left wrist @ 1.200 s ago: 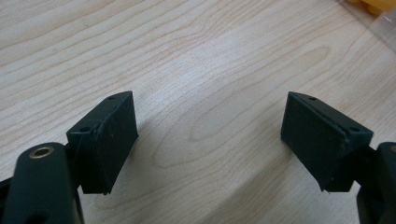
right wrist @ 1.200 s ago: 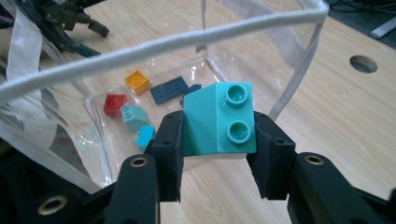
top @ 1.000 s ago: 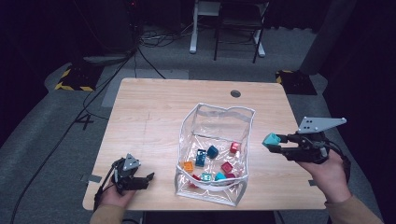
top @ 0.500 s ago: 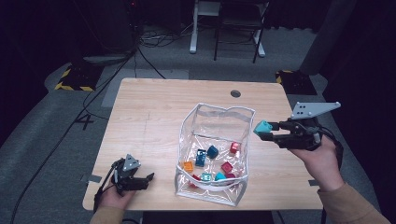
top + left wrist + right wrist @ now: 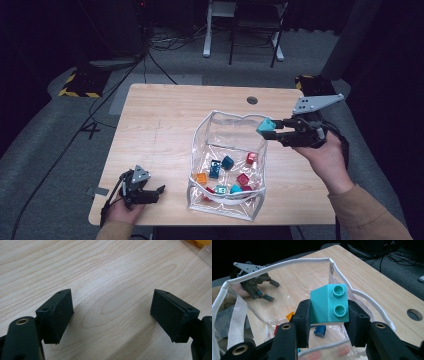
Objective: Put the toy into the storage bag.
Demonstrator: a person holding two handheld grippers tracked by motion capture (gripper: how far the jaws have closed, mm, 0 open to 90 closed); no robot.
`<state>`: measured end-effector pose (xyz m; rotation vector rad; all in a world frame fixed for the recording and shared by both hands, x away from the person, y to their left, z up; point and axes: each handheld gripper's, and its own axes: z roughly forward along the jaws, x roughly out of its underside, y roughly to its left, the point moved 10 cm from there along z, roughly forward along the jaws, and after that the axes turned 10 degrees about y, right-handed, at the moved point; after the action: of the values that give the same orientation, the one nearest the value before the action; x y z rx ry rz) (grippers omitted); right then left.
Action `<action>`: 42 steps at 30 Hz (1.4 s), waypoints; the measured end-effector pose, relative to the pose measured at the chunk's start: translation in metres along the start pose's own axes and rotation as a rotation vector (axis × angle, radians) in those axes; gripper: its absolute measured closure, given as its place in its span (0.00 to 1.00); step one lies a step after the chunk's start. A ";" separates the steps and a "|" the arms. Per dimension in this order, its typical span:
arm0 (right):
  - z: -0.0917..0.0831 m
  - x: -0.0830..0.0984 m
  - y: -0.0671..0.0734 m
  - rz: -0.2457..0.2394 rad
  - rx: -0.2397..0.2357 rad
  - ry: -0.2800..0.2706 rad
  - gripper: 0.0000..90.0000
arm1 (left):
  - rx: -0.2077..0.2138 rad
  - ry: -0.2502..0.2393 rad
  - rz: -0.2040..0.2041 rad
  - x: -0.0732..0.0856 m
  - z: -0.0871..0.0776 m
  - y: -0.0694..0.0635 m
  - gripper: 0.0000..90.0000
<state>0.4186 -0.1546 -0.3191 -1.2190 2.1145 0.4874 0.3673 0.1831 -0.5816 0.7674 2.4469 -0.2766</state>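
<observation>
Work in hand: loading toy bricks into a clear bag [image 5: 225, 165] with white trim, standing open on the desk [image 5: 165, 130].
Right hand-held gripper [image 5: 272, 131]: clamped on a teal brick [image 5: 266, 126]; in the right gripper view the two pads press its flanks, studs facing the camera [image 5: 329, 305].
What has just changed: a second ago this hand-held gripper hung out beyond the bag's right side, near the desk's edge; it has since carried the brick inward and a little higher, so the brick now sits at the bag's right rim. The grip looks the same throughout.
Brick's place: just ahead of the right hand-held gripper's jaws, over the rim; the mouth of the bag opens just beyond and below it.
Bag contents: below and ahead of the held brick lie blue, orange, red and teal bricks [image 5: 215, 168].
Left hand-held gripper [image 5: 145, 192]: jaws apart, nothing between them, bare wood under them in the left gripper view [image 5: 112, 312]; resting at the near-left of the desk, unmoved over the same second, the bag off to its right.
Meaning for the work: transport looks nearly done; I judge the release comes next, once the brick clears the rim.
Risk: letting go early could drop it on the trim and outside the bag.
</observation>
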 end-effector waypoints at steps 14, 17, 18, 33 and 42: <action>0.039 -0.020 0.008 -0.014 -0.038 0.052 0.66 | 0.002 0.002 0.002 0.000 0.000 0.000 0.21; 0.049 -0.022 0.009 -0.014 -0.043 0.070 0.66 | 0.002 0.002 0.002 0.000 0.000 0.000 0.21; 0.052 -0.021 0.010 -0.015 -0.045 0.077 0.66 | 0.002 0.002 0.003 0.000 0.000 0.000 0.21; 0.091 -0.013 0.018 -0.016 -0.067 0.192 0.66 | 0.001 0.003 0.003 -0.001 0.000 0.000 0.21; 0.100 -0.002 0.021 -0.009 -0.077 0.264 0.66 | 0.001 0.003 0.003 -0.001 0.000 0.000 0.21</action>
<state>0.4354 -0.0826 -0.3904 -1.4017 2.3275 0.4266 0.3680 0.1831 -0.5816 0.7725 2.4481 -0.2759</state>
